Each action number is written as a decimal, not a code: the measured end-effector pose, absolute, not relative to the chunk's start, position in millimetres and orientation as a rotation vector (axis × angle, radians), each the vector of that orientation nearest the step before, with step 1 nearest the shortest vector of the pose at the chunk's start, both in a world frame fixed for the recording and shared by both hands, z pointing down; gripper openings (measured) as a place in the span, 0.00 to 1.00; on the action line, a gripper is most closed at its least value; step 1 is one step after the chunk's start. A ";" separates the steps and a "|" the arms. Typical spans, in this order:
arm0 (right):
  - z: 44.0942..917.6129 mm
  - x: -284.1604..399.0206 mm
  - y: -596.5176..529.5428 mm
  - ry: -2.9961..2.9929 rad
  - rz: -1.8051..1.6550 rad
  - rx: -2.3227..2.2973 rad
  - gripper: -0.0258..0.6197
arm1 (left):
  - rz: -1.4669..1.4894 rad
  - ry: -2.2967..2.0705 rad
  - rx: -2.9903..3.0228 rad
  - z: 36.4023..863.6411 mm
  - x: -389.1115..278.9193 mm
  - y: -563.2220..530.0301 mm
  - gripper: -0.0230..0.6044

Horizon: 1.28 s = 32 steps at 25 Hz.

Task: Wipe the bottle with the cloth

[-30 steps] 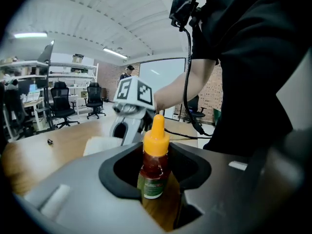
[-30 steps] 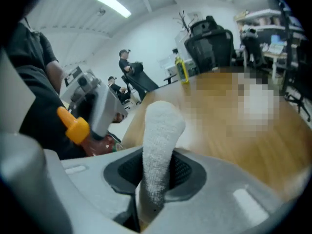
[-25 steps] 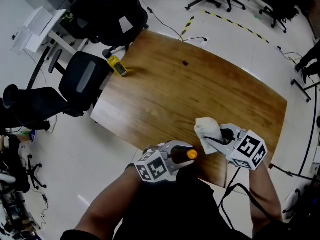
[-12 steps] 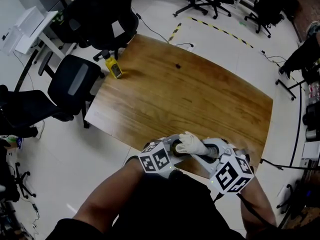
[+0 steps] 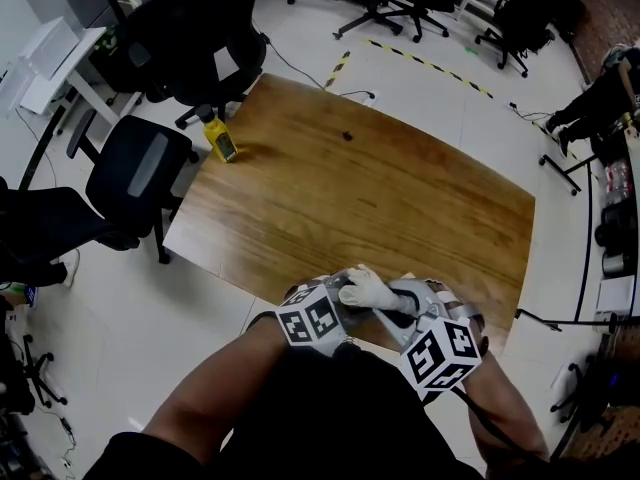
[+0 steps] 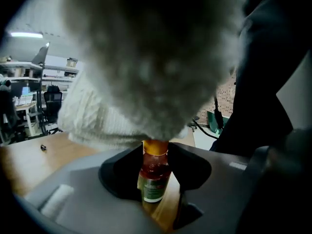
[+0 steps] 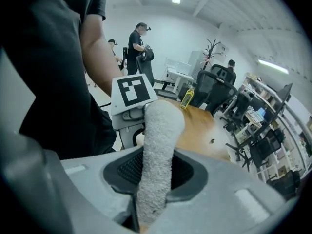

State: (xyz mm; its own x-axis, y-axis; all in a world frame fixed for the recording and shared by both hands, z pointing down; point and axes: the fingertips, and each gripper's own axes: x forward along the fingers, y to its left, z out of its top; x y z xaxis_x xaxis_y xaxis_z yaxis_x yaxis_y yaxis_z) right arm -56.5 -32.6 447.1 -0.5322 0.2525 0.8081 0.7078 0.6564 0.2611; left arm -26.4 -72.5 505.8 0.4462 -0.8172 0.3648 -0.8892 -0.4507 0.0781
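Note:
My left gripper (image 6: 155, 155) is shut on a small bottle (image 6: 154, 175) of amber liquid with an orange cap and a green label. The bottle stands upright between the jaws. A white fluffy cloth (image 6: 146, 67) lies over the bottle's top and fills most of the left gripper view. My right gripper (image 7: 155, 177) is shut on that cloth (image 7: 157, 145), which sticks up between its jaws. In the head view the cloth (image 5: 368, 290) sits between the left gripper (image 5: 338, 303) and the right gripper (image 5: 398, 308) at the near table edge, hiding the bottle.
The wooden table (image 5: 400, 193) stretches away from me. A yellow bottle (image 5: 220, 140) stands at its far left corner and a small dark object (image 5: 347, 135) lies near the far edge. Office chairs (image 5: 150, 173) stand to the left. People (image 7: 139, 43) stand in the background.
The right gripper has carried the cloth left onto the bottle, so the orange cap is now covered. Both grippers have drawn closer together at the near edge.

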 end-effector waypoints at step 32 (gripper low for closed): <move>503.0 15.1 -91.1 -2.035 -0.412 -0.722 0.18 | 0.477 -1.575 2.287 504.4 -32.5 -69.0 0.31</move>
State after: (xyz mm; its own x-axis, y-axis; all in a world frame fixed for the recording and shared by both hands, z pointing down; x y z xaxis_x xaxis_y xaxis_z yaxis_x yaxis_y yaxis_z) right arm 15.1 -91.1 503.0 -0.4162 0.3308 0.8470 0.6345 0.7729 0.0099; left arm -32.5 -69.0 504.4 0.3353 -0.8301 0.4456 -0.9379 -0.3390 0.0742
